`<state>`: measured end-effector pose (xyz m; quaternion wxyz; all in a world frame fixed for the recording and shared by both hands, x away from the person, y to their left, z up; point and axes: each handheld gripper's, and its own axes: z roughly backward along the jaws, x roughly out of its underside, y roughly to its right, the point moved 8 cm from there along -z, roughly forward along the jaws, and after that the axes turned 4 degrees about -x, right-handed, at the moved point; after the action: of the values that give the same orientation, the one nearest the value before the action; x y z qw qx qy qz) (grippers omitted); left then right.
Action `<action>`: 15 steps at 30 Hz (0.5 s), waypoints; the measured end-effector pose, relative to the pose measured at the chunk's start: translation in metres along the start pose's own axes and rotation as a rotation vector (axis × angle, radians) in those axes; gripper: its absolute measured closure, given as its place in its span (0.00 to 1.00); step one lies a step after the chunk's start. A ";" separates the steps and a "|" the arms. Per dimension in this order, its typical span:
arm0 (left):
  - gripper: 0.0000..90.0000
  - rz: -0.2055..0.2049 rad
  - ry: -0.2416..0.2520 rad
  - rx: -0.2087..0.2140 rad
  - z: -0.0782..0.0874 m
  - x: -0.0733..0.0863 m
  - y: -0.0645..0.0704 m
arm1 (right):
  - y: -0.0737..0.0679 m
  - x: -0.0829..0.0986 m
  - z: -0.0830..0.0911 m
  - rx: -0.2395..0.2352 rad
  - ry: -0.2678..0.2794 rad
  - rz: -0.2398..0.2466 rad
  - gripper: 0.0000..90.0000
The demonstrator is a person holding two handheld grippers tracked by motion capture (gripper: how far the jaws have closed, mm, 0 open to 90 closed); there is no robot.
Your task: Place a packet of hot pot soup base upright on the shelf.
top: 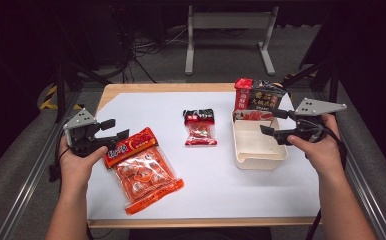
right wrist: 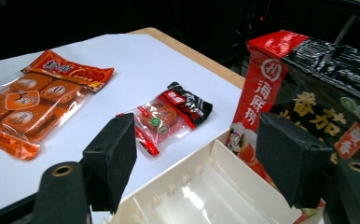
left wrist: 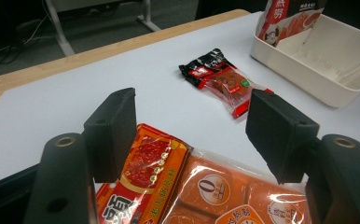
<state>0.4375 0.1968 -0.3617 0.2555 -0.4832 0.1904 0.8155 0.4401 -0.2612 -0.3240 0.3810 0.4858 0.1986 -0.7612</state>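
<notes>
A large orange snack packet [top: 142, 169] [left wrist: 192, 186] [right wrist: 38, 100] lies flat on the white table cover at the left. My left gripper [top: 115, 129] [left wrist: 190, 126] hovers open just over its top end, jaws on either side of it without touching. A small red-and-black packet [top: 199, 127] [left wrist: 220, 79] [right wrist: 171, 114] lies mid-table. A cream tray [top: 273, 152] [left wrist: 308, 77] [right wrist: 178, 196] sits at the right with a red-and-black pouch [top: 258, 97] [right wrist: 308, 98] leaning upright at its far end. My right gripper [top: 276, 122] [right wrist: 197, 158] is open above the tray, holding nothing.
The table's wooden edge [top: 181, 87] frames the white cover [top: 221, 175]. Beyond it stands a grey metal frame [top: 228, 30] on the floor with cables. Metal rails [top: 31, 165] run along both sides of the table.
</notes>
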 end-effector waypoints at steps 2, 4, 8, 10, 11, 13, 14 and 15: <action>0.39 0.008 0.002 0.000 0.001 0.001 -0.002 | -0.005 0.001 0.000 0.006 0.009 0.005 0.33; 0.39 0.005 0.002 -0.002 0.002 0.001 -0.003 | -0.009 0.000 0.000 -0.001 0.032 -0.004 0.33; 0.38 0.007 0.001 -0.017 0.002 0.002 -0.007 | -0.014 0.001 -0.002 -0.011 0.024 0.000 0.32; 0.37 0.013 -0.005 -0.029 0.002 0.004 -0.009 | -0.017 0.000 -0.002 -0.019 0.033 -0.003 0.32; 0.37 0.025 -0.005 -0.044 0.002 0.005 -0.013 | -0.021 -0.001 -0.003 -0.024 0.035 0.008 0.32; 0.35 0.026 -0.015 -0.066 0.001 0.007 -0.016 | -0.023 -0.001 -0.003 -0.030 0.036 0.014 0.32; 0.35 0.026 -0.015 -0.066 0.001 0.007 -0.016 | -0.024 -0.001 -0.004 -0.030 0.037 0.019 0.32; 0.35 0.022 -0.017 -0.083 0.000 0.008 -0.018 | -0.024 -0.001 -0.004 -0.030 0.037 0.019 0.32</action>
<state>0.4450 0.2135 -0.3696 0.2278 -0.4844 0.1594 0.8295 0.4236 -0.2431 -0.3265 0.3917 0.4959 0.2125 -0.7453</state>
